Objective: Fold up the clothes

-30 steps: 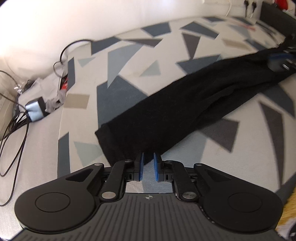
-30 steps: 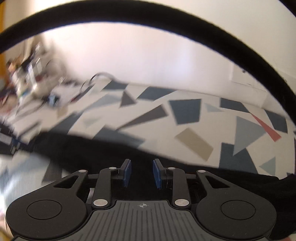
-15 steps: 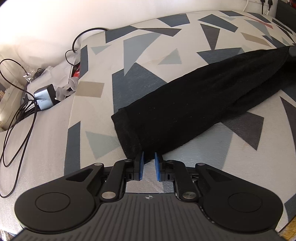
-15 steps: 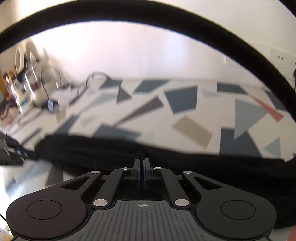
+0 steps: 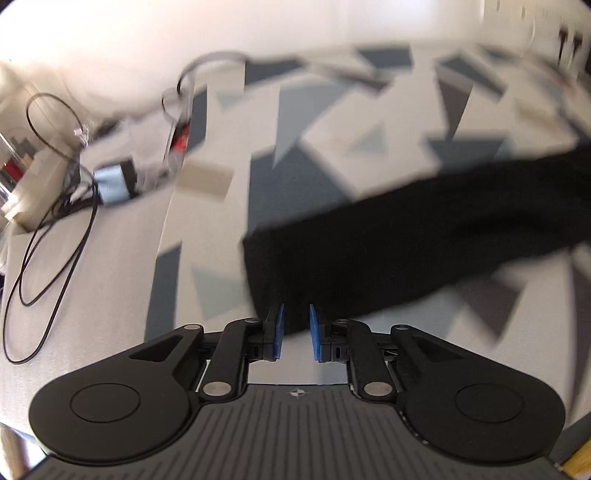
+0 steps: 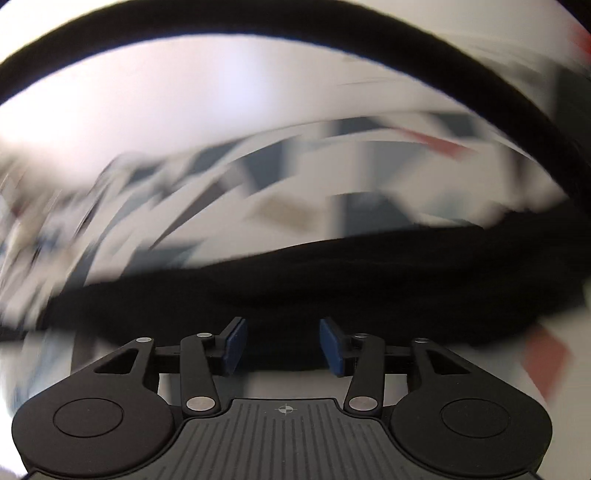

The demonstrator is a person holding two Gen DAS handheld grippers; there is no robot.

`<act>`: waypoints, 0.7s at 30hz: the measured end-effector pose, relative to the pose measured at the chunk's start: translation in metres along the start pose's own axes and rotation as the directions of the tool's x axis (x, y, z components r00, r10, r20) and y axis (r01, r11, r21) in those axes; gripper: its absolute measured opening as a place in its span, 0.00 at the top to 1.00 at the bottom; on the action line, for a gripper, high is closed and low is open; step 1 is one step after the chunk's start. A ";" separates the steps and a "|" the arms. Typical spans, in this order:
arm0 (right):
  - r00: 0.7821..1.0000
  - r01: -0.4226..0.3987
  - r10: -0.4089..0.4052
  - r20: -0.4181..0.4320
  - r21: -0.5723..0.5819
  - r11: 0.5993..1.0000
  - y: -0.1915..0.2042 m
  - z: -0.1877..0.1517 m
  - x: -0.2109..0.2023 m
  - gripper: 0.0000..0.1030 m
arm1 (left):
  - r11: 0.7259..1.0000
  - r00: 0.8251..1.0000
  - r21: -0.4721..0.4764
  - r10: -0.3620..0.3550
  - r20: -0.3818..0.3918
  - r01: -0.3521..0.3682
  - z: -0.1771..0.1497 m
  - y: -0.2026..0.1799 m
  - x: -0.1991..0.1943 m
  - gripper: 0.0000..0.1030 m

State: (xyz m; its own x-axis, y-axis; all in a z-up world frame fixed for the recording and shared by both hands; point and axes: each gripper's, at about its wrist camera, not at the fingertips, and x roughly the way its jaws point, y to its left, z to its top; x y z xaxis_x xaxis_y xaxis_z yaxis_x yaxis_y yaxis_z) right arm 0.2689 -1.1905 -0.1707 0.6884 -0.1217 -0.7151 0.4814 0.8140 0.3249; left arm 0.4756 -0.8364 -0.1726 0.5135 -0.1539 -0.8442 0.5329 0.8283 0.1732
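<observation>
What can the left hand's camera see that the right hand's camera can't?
Only the left wrist view shows the black cables, a small grey-blue box and the square end of the black garment, with the left gripper open at its edge. Only the right wrist view shows a black band arching overhead and the right gripper, open wide. Both show the black garment on the triangle-patterned sheet, blurred.

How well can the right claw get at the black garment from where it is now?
Probably well. The right claw is open, and the black garment lies just ahead of its fingertips on the patterned sheet, nothing between them. Motion blur hides whether they touch.
</observation>
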 end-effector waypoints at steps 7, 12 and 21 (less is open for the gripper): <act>0.975 0.162 -0.177 0.132 0.118 0.980 -0.060 0.016 -0.023 0.60 | 0.994 0.992 0.024 -0.103 0.073 0.102 0.037 -0.078 0.004 0.54; 0.995 0.099 -0.101 0.017 0.091 0.991 -0.089 0.033 0.008 0.61 | 0.998 0.997 0.045 -0.048 0.058 0.046 0.035 -0.112 0.025 0.47; 1.000 0.023 -0.023 -0.002 0.077 0.997 -0.092 0.063 0.058 0.61 | 0.995 1.000 -0.101 -0.007 0.026 0.010 0.035 -0.094 0.031 0.36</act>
State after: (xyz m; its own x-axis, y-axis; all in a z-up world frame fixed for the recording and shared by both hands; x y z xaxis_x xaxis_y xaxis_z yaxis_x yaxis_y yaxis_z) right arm 0.2983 -1.3083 -0.2034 0.6764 -0.1389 -0.7234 0.5370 0.7652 0.3551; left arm 0.4654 -0.9376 -0.1972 0.5267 -0.1736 -0.8321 0.4672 0.8770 0.1127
